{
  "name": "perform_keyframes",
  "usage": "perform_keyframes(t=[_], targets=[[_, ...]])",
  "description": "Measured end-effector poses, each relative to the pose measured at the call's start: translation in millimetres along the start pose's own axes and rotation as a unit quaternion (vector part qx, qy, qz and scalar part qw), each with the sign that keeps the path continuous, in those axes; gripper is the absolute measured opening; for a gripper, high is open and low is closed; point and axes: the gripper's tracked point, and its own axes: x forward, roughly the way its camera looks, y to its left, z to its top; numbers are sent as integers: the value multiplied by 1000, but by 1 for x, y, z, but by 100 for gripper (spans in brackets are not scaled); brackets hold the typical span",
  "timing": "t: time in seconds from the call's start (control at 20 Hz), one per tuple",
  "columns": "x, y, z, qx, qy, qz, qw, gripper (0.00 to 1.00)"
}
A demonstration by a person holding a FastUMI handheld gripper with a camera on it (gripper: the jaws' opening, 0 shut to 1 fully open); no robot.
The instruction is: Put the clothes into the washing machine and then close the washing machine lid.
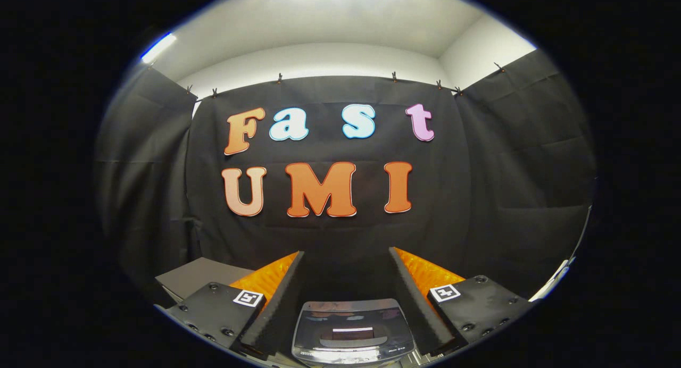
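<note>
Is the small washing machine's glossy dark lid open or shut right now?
Shut, it seems: the washing machine's glossy dark lid lies flat over the top, reflecting light, between the open gripper's spread fingers, which hold nothing.

You face recording booth, not home: black cloth (pixel 511 160) clipped along line as walls, white room wall (pixel 319 57) above, ceiling light (pixel 157 48), toy-sized washing machine (pixel 352 329) below.

Tabletop (pixel 420 360): a narrow pale strip visible low between the fingers. Standing on it: washing machine (pixel 353 331), lid down, glossy dark top. To its left, grey box (pixel 197 275); whether it rests on the tabletop cannot be told.
</note>
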Motion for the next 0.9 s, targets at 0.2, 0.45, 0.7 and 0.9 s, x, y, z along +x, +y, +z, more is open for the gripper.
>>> perform_keyframes(t=[0.2, 0.45, 0.7, 0.9], targets=[[-2, -2, 2, -4, -1, 0, 1000, 98], [-4, -2, 1, -1, -1, 2, 1000, 98], [-1, 3, 2, 0, -1, 9, 1000, 98], [1, 5, 1, 2, 0, 11, 1000, 98]])
